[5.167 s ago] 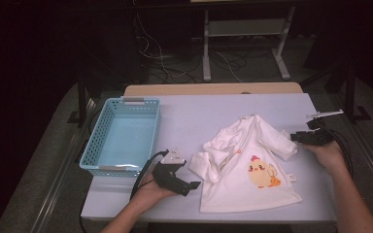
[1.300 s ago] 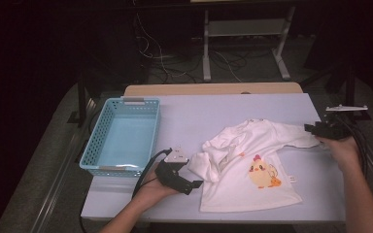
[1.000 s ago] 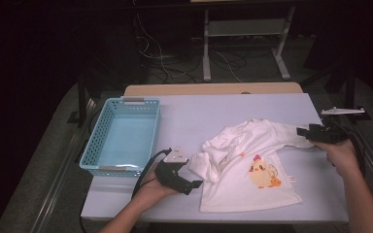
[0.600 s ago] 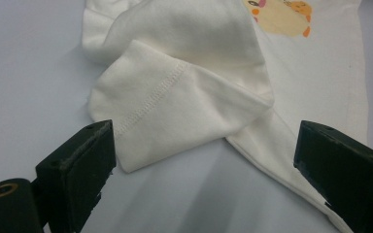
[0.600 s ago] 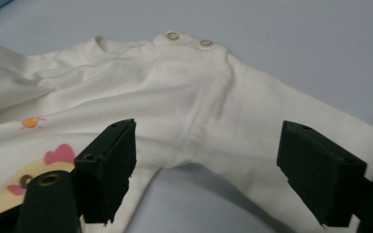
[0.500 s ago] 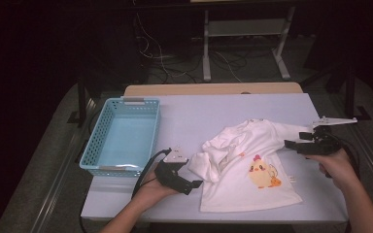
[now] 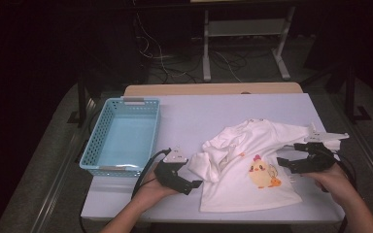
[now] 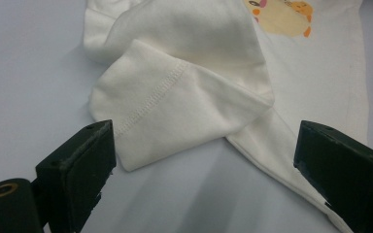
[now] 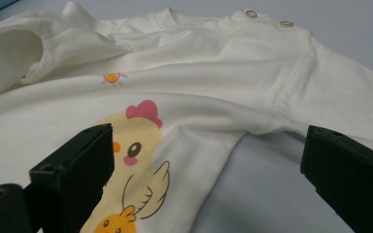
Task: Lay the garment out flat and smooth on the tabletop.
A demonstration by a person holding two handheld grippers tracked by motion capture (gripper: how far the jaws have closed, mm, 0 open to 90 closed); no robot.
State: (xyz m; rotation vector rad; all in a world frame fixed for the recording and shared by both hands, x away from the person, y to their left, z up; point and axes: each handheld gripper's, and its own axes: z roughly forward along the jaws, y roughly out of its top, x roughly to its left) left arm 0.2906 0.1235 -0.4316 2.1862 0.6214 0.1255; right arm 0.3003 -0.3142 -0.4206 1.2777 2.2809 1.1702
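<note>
A white child's shirt (image 7: 243, 170) with a yellow chick print (image 7: 262, 172) lies on the pale table (image 7: 213, 109). One sleeve (image 7: 296, 132) stretches out to the right. The other sleeve (image 8: 175, 107) lies folded over itself at the shirt's left side. My left gripper (image 7: 194, 183) rests open just left of that folded sleeve, whose cuff lies between the jaws untouched. My right gripper (image 7: 287, 156) hovers over the shirt's right side, below the stretched sleeve. Its jaws have just been opening and stand wide, with nothing pressed between them. In the right gripper view the chick (image 9: 136, 160) and the armpit fold lie ahead.
A light blue plastic basket (image 7: 97, 141) stands at the table's left with nothing in it. A wooden strip runs along the far edge. Behind the table, cables and a metal stand sit on a dark floor. The table's right edge is close to my right hand.
My right gripper has let go of the sleeve, opened, and moved left and nearer from the table's right edge to over the shirt. The left gripper has stayed put.
</note>
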